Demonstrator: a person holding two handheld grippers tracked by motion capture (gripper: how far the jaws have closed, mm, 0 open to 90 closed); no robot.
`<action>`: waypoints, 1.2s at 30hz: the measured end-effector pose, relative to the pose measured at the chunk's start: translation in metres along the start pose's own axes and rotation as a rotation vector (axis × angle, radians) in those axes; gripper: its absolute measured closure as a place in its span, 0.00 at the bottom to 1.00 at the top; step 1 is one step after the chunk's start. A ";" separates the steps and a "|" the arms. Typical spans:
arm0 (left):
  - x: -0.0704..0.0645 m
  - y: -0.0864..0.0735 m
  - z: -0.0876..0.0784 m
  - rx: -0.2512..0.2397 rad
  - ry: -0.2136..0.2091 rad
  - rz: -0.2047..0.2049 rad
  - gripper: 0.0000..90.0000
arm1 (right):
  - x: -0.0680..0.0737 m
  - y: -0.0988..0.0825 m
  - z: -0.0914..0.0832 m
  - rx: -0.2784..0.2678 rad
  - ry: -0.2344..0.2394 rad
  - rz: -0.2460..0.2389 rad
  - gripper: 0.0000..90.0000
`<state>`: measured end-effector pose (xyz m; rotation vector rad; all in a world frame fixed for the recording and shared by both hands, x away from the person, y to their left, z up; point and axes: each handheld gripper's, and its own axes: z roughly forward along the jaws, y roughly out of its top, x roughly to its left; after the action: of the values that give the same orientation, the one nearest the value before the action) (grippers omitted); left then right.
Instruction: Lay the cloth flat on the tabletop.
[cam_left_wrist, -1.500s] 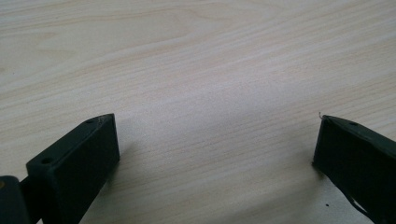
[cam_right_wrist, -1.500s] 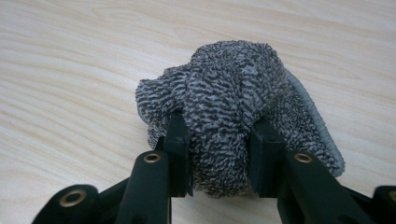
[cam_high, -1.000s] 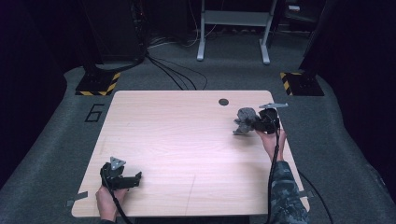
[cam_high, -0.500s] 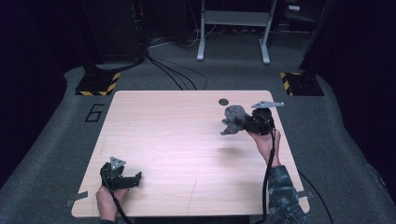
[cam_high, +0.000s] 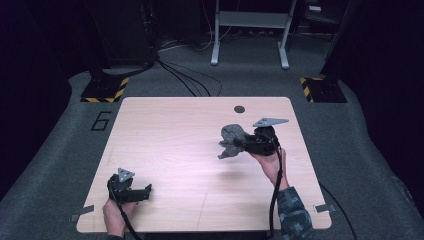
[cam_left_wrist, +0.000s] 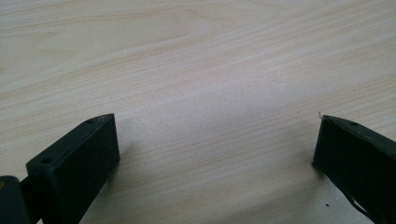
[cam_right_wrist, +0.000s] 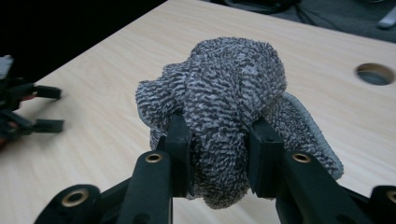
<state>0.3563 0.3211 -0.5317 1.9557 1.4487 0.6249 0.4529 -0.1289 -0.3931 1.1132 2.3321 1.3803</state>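
— Holding a bunched grey cloth (cam_right_wrist: 224, 116), the right gripper (cam_high: 239, 144) sits above the table (cam_high: 175, 130), right of centre. Confirm from the high view?

— Confirmed. Cloth (cam_high: 231, 140) clear of the wood, a shadow under it on the tabletop. A corner droops from the bundle toward the surface.

— Jaw state, right side?

— Clenched on the cloth. The right gripper view has both black jaws pressed into the towelling, fabric bulging above and between them. One hemmed edge hangs out to the right in that view.

— Left gripper (cam_high: 142, 192)?

— Near the front left corner of the table, held low in the person's left hand (cam_high: 116, 215). Jaws released, standing wide; the left gripper view (cam_left_wrist: 215, 140) has bare wood grain between them, nothing pinched.

— How far apart are the two grippers?

— Well apart, across much of the table. The left one appears small and blurred at the left edge of the right gripper view (cam_right_wrist: 23, 112).

— Anything else on the table?

— A round hole (cam_high: 239, 109) near the far edge, just beyond the cloth. Also visible past the cloth in the right gripper view (cam_right_wrist: 375, 73). Tape strips at both front corners.
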 end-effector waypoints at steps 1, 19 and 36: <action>0.000 0.000 0.000 0.000 0.000 0.000 0.00 | 0.004 -0.001 0.002 0.003 0.011 0.004 0.74; 0.000 0.000 0.000 -0.001 0.000 0.001 0.00 | 0.058 -0.046 0.068 0.176 0.106 0.017 0.55; -0.047 0.020 -0.011 -0.025 -0.226 0.032 0.01 | 0.024 -0.065 0.031 0.145 -0.019 -0.004 0.38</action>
<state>0.3488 0.2741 -0.5098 1.9633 1.2669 0.4179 0.4198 -0.1101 -0.4589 1.1537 2.4528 1.2099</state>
